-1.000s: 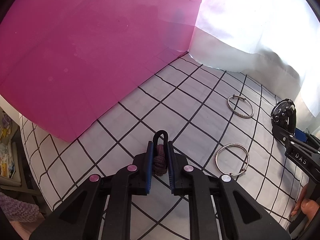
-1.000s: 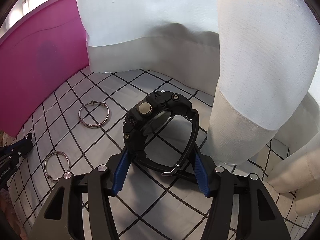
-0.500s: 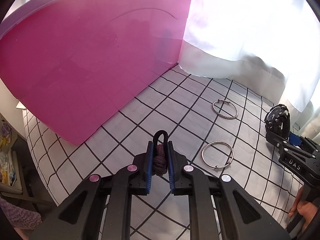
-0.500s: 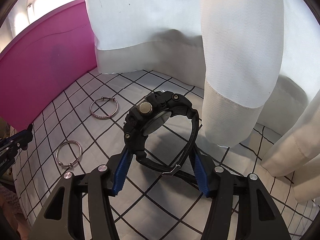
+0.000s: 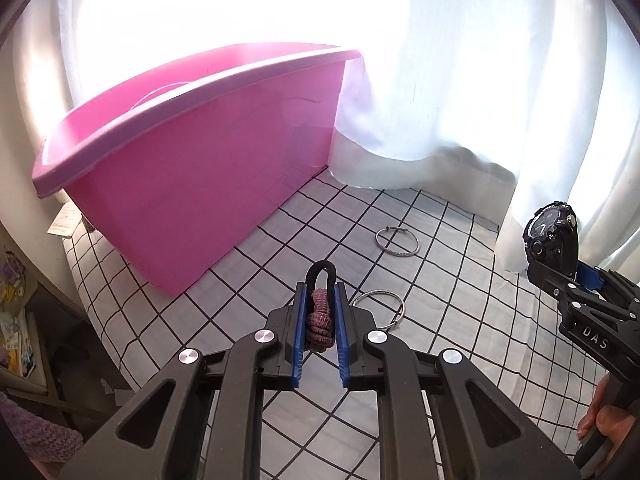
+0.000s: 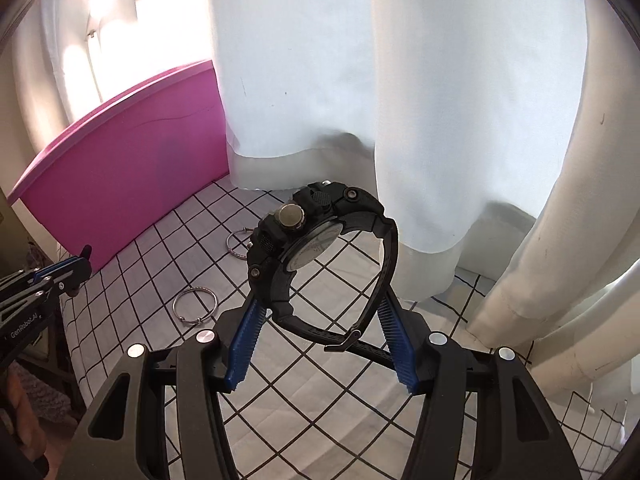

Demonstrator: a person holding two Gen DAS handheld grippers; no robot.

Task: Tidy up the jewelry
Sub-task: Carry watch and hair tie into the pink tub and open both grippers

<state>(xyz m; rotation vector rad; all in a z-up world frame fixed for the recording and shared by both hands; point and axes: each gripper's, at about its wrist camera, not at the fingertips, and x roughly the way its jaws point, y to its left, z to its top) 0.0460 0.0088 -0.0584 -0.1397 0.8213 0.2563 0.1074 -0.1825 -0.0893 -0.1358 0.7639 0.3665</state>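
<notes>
My left gripper (image 5: 319, 300) is shut on a braided purple bracelet (image 5: 319, 320) with a black loop, held above the checked cloth in front of the pink bin (image 5: 192, 168). My right gripper (image 6: 320, 312) is shut on the strap of a black watch (image 6: 312, 240), held above the cloth; the watch also shows in the left wrist view (image 5: 552, 236). Two silver bangles lie on the cloth: a near one (image 5: 380, 306) (image 6: 195, 305) and a far one (image 5: 398, 242) (image 6: 237, 245).
The white checked cloth (image 5: 360, 216) covers the table. White curtains (image 6: 340, 100) hang behind and to the right, their hems resting on the cloth. The table's left edge drops to a shelf with clutter (image 5: 16, 320).
Both grippers have risen and drawn back from the cloth with their loads. The bin's rim and inside have come into the left wrist view.
</notes>
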